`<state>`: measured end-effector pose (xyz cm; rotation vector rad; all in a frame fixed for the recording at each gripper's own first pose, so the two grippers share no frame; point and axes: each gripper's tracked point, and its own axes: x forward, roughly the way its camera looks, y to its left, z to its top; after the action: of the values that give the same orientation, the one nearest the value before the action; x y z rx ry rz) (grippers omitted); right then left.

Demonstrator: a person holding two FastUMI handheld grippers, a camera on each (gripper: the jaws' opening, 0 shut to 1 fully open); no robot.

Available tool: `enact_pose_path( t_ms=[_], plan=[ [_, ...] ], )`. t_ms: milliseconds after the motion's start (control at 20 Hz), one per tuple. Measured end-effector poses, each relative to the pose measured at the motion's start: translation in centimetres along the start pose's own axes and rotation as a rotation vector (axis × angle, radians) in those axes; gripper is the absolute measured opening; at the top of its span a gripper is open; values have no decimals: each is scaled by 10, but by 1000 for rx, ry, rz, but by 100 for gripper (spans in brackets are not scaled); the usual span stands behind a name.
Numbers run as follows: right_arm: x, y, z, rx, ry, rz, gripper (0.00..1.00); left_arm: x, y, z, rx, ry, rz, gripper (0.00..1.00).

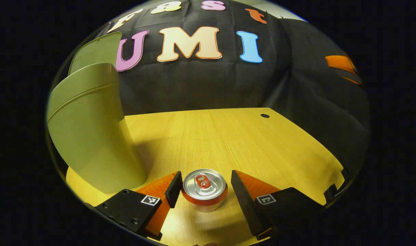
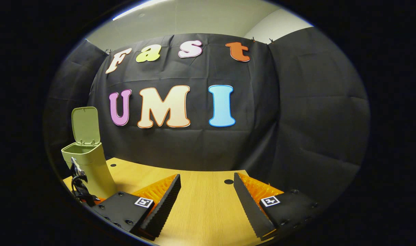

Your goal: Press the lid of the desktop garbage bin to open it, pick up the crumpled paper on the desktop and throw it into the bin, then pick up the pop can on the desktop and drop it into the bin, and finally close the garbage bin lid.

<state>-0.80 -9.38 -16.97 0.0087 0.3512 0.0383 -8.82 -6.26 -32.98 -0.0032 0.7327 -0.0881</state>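
A pop can (image 1: 204,186) with a silver top and red rim stands upright on the wooden desktop (image 1: 228,136). My left gripper (image 1: 204,179) is open around it, one finger on each side; the left finger is close to the can's rim and the right finger stands apart from it. The olive-green bin (image 1: 91,136) rises just to the left of the can with its lid (image 1: 95,51) raised. In the right gripper view the bin (image 2: 90,164) stands far left with its lid (image 2: 85,124) upright. My right gripper (image 2: 206,179) hangs open over bare desktop, holding nothing.
The desktop (image 2: 204,205) has small dark round holes (image 1: 264,115) toward the back. Black cloth walls close the booth behind and to the right. The other gripper's body and cable (image 2: 78,186) show beside the bin's base in the right gripper view.
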Motion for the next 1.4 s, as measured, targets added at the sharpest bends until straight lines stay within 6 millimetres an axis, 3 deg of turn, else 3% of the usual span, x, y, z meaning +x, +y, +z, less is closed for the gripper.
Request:
enact_pose_path(
  t_ms=[200, 250, 350, 450, 850, 1050, 1200, 1400],
  plan=[
    [-3, 0, -2, -17, 3, 5, 98, -2, 0, -8, -15, 31, -4, 86],
    [-4, 0, -1, -18, 1, 6, 98, -1, 0, -7, -14, 24, -8, 79],
    [-4, 2, 1, -13, -3, 13, 98, -4, -1, -3, -2, 14, -17, 78],
    [-5, 5, 1, -10, -6, 18, 98, -10, -3, 15, 15, -23, -22, 78],
    [-3, 28, 1, -3, -14, 61, 98, -29, 7, 139, 11, -240, -25, 77],
    [-2, 38, 0, 5, -14, 76, 98, -45, 23, 204, 19, -356, -4, 77],
    [2, 42, 0, 17, -15, 79, 98, -60, 48, 252, 21, -450, 53, 77],
    [5, 44, 0, 31, -16, 81, 98, -81, 85, 293, 28, -534, 140, 76]
  ],
)
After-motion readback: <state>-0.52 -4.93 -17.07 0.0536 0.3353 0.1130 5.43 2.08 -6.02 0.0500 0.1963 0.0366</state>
